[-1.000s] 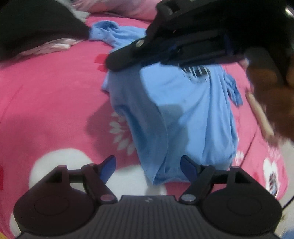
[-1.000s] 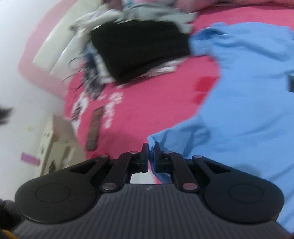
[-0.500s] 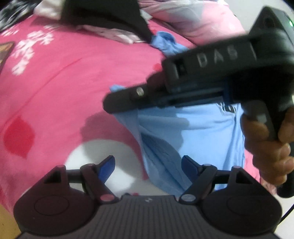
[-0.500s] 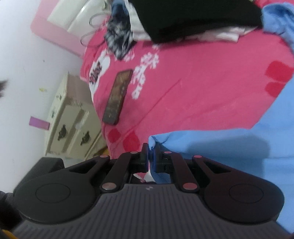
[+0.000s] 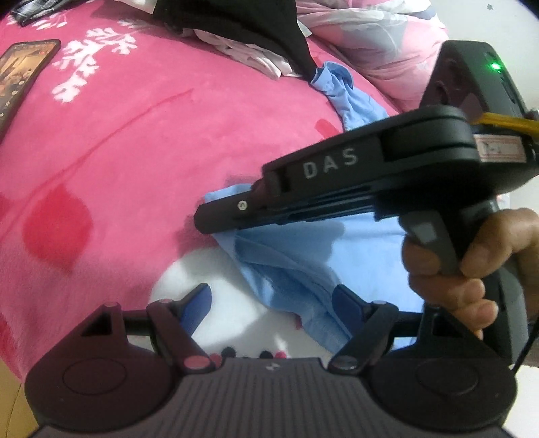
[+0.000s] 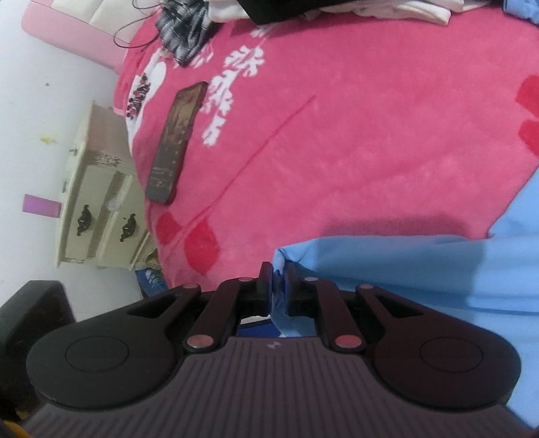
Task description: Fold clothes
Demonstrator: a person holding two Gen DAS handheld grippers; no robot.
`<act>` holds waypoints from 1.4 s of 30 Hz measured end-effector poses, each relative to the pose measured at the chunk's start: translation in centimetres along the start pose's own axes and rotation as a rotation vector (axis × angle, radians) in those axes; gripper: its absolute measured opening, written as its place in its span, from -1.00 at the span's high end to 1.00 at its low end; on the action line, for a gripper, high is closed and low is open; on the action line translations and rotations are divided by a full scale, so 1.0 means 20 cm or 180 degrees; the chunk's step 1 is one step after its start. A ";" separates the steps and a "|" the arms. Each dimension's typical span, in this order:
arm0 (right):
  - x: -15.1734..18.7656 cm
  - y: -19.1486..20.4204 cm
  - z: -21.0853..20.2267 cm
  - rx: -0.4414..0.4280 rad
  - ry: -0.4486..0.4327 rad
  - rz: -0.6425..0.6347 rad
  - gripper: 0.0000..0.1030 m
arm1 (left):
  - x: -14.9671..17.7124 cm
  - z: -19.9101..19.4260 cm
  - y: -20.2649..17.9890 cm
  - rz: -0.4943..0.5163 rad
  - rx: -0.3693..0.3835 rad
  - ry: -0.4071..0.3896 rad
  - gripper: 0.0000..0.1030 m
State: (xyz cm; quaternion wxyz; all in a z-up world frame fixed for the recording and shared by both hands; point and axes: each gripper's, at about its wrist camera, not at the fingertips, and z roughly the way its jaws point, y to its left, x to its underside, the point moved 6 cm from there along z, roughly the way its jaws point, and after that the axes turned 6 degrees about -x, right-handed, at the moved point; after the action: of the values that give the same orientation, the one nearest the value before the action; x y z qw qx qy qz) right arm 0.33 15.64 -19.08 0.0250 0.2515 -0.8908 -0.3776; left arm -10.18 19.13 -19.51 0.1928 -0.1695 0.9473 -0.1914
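Observation:
A light blue T-shirt [image 5: 363, 259] lies on the pink bedspread [image 5: 141, 141], its near hem folded over itself. My right gripper [image 6: 278, 279] is shut on a corner of this blue T-shirt [image 6: 387, 266] and holds it out to the left above the bed. In the left wrist view the right gripper [image 5: 215, 215] crosses the frame from the right, held by a hand [image 5: 471, 269]. My left gripper [image 5: 274, 303] is open, its blue pads either side of the shirt's lower folded edge without touching it.
A phone [image 6: 177, 141] lies on the bedspread at the left. A heap of dark and white clothes [image 5: 242, 30] sits at the far side, with pink bedding [image 5: 377, 40] behind. A cream bedside cabinet [image 6: 97, 195] stands past the bed's edge.
The right gripper has carried the shirt corner leftward across the bed, folding the shirt's side over. The left gripper stayed open and shifted its view left toward the phone.

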 end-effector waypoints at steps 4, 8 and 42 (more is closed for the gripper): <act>-0.01 -0.01 0.04 0.0004 0.0013 0.0028 0.64 | 0.01 0.00 0.01 -0.0038 0.0012 -0.0003 -0.56; -0.01 0.01 0.05 -0.0085 0.0001 0.0056 0.38 | 0.01 -0.01 0.02 -0.0091 0.0025 -0.0014 -0.56; 1.55 -0.81 -1.41 0.0707 -0.2753 0.3261 0.09 | -0.11 -0.10 -0.07 0.0189 -0.0241 0.0271 -0.61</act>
State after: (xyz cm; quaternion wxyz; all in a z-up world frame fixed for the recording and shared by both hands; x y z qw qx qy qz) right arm -13.10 -27.05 -14.62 -0.1838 -0.3748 -0.8608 -0.2910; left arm -8.82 19.40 -16.59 0.1514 -0.1401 0.9659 -0.1567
